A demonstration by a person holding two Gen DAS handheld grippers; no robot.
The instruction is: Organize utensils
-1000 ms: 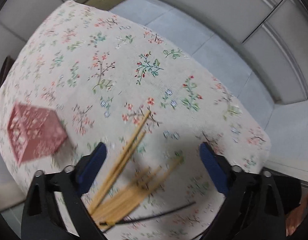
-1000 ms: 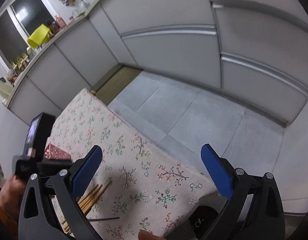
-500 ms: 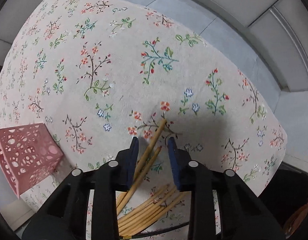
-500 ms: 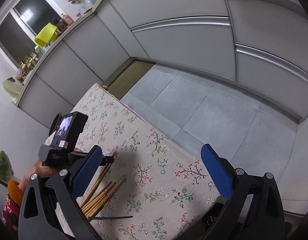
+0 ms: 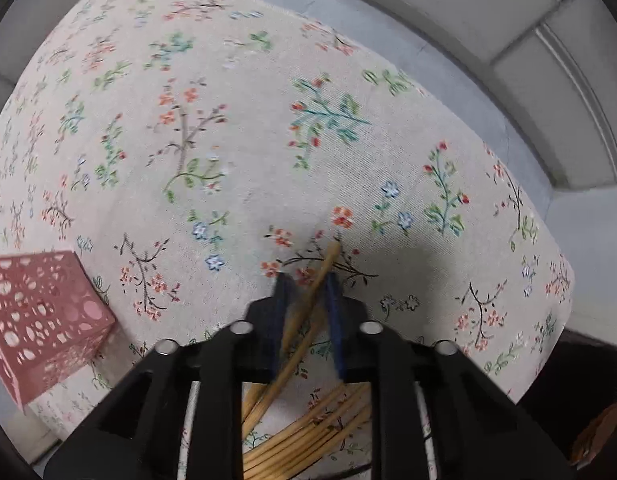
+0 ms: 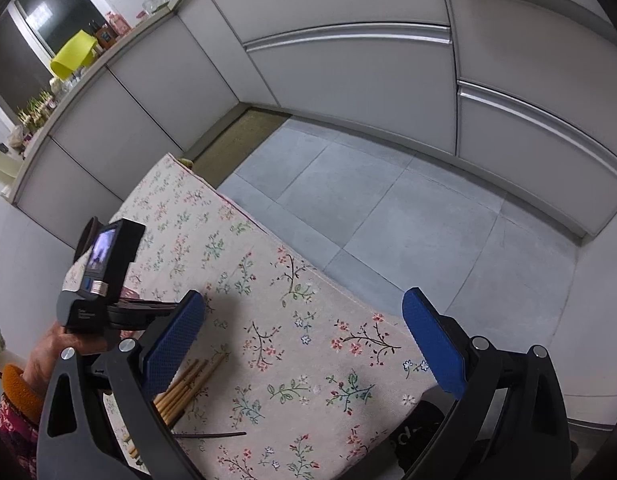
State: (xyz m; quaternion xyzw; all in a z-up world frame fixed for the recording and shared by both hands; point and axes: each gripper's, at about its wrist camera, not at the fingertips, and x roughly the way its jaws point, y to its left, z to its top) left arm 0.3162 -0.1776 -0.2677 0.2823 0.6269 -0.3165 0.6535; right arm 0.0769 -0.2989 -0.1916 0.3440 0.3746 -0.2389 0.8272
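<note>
The left gripper (image 5: 306, 284) pointed straight down at the desk (image 5: 236, 168), its fingers (image 5: 282, 292) closing on a pair of wooden chopsticks (image 5: 308, 304) that ran up between them, tips poking out just beyond, while the rest of the bundle (image 5: 308, 436) lay on the cloth just behind that pair and a pink perforated holder (image 5: 40, 320) stood well apart from it, toward the desk's edge. Such sticks looked light, stiff and smooth, likely to swivel or slip apart, so a hold nearer their middle seemed wiser. The right gripper (image 6: 304, 344) hung near the pile, fingers spread wide on nothing.
</note>
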